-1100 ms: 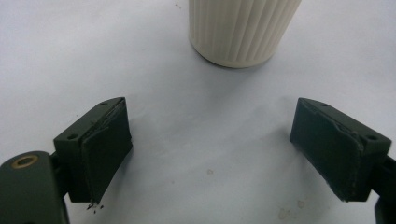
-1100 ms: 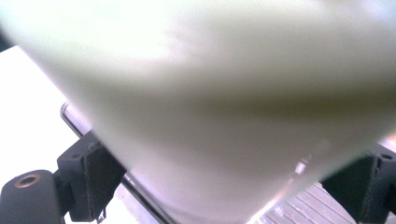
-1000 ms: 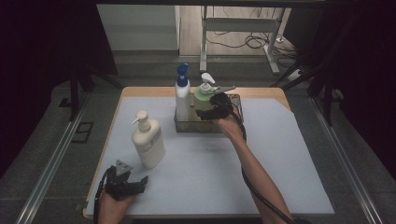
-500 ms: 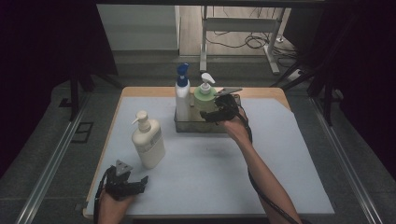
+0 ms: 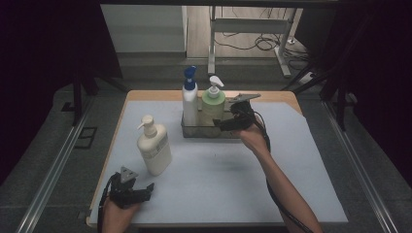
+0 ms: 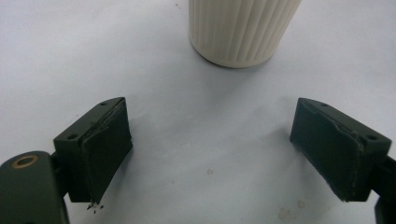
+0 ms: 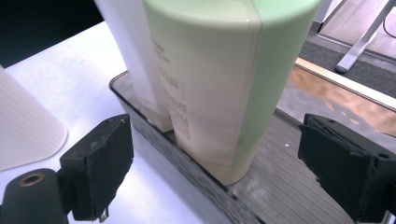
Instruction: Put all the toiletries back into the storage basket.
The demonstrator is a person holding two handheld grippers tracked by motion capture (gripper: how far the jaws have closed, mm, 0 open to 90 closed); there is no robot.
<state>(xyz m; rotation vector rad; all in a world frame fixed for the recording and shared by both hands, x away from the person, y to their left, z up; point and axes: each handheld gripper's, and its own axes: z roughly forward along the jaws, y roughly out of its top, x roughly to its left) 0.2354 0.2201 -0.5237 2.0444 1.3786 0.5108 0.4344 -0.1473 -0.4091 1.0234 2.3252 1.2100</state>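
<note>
Item: green pump bottle (image 5: 213, 104), upright in the metal tray (image 5: 208, 132) near the table's far edge, beside the blue-capped bottle (image 5: 189, 97).
Right gripper (image 5: 232, 121), jaws wide and empty, has drawn slightly back from it since a second ago; placement looks finished. Cream bottle (image 5: 154, 148) stands toward the near-left corner, awaiting the wide-open left gripper (image 5: 141, 193).

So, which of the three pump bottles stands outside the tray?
The cream bottle stands alone on the table mat, nearer the left gripper. The blue-pump bottle and the green bottle stand inside the tray.
</note>
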